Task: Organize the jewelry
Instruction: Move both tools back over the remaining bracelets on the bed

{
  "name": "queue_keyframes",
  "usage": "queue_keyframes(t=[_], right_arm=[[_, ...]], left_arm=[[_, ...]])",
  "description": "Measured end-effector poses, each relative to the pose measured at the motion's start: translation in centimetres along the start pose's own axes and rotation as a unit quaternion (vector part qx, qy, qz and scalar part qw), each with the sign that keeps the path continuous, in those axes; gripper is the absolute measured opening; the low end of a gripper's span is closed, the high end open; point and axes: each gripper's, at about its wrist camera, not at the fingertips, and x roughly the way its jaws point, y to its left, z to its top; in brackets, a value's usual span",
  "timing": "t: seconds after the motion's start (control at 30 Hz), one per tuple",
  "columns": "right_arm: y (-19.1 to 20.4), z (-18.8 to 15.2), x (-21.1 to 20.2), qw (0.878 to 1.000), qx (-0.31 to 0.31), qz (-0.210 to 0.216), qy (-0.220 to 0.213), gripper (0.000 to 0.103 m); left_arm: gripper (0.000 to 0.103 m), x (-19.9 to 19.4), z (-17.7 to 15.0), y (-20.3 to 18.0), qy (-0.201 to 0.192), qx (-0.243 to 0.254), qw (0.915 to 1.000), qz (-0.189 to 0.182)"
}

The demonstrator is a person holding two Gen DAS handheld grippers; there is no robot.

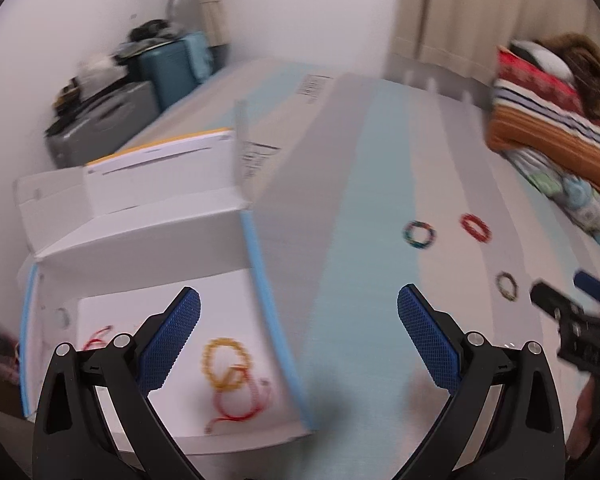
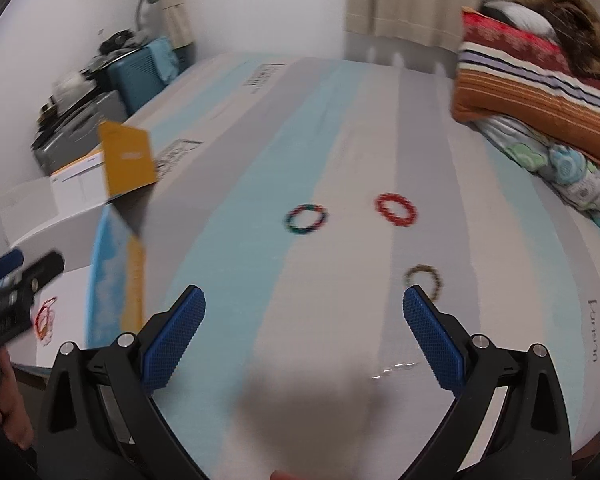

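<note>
The left gripper [image 1: 299, 312] hangs with its jaws spread wide and empty above a white box [image 1: 140, 236] holding a yellow bead bracelet [image 1: 225, 364] and red cords [image 1: 240, 404]. The right gripper [image 2: 304, 314], also released, hovers over the striped bed [image 2: 260, 184], where multicoloured [image 2: 305, 219], red [image 2: 396, 208] and dark [image 2: 424, 278] bracelets lie apart.

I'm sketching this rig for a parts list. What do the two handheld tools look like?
Both look identical: the left tool and right tool have black, angular linkage arms with silver round pivot pins, and two flat fingers faced with blue, cross-hatched textured pads. No cables or sleeves are clearly visible.
</note>
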Motion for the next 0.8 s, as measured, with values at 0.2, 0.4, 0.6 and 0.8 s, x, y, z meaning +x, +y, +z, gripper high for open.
queue_keyframes(t=[0.2,0.4,0.6,0.8], right_arm=[[-5.5,0.8,2.1,0.999,0.015,-0.033,0.028,0.095],[-10.3,0.9,4.8,0.997,0.027,-0.044,0.055,0.095],[-13.9,0.7,8.8,0.994,0.031,-0.046,0.099,0.095],[-16.1,0.3,11.9,0.991,0.033,-0.043,0.122,0.095]], left_arm=[[0.097,1.7,-1.1,-6.6,0.022,0.043,0.9982,-0.035],[0.097,3.9,-3.5,-13.0,0.035,0.097,0.9934,-0.050],[0.097,7.0,-7.0,-18.6,0.062,0.129,0.9845,-0.102],[0.097,9.6,-9.4,-22.5,0.071,0.157,0.9786,-0.112]])
